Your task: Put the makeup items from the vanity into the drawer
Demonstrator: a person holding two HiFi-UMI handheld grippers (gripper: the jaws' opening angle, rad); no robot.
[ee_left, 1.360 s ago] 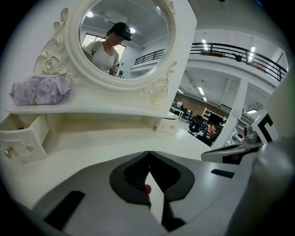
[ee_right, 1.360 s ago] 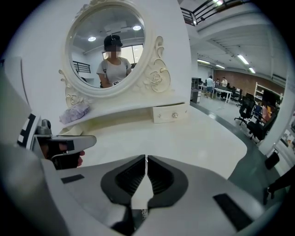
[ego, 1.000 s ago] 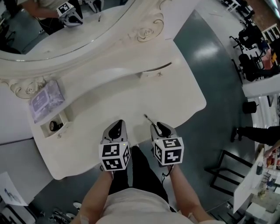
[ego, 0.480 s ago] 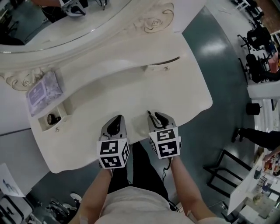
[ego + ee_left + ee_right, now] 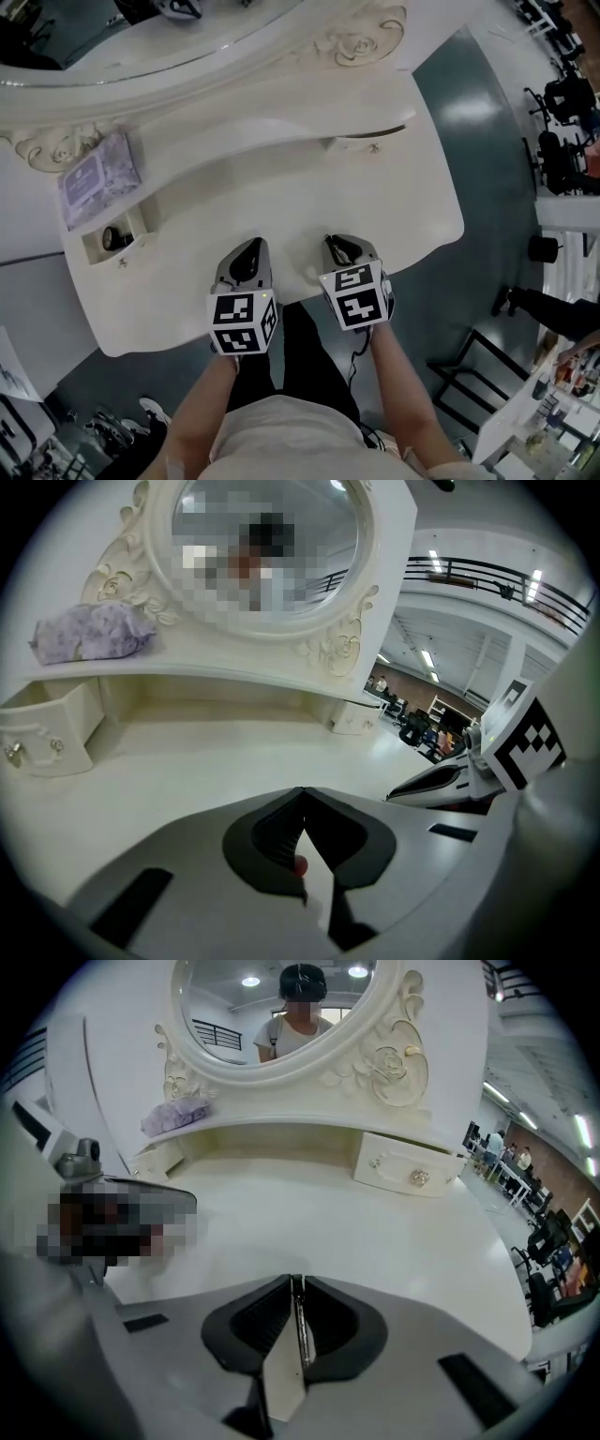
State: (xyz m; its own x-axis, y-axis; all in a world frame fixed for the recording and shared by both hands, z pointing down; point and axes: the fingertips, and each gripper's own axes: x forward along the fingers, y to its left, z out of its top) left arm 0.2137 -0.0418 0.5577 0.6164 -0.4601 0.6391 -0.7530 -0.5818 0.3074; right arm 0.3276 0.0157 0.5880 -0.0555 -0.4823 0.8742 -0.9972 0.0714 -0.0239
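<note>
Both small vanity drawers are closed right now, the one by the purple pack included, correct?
No. The drawer by the purple pack stands pulled open, with a small dark item inside; the head view shows it. The other drawer is closed.

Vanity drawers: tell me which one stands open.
The left cream drawer, pulled out under the purple packet; the right cream drawer sits closed.

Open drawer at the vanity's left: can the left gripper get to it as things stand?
Probably yes. Only bare tabletop lies between the left gripper and the open drawer, and the purple pack sits behind it, not over the opening.
</note>
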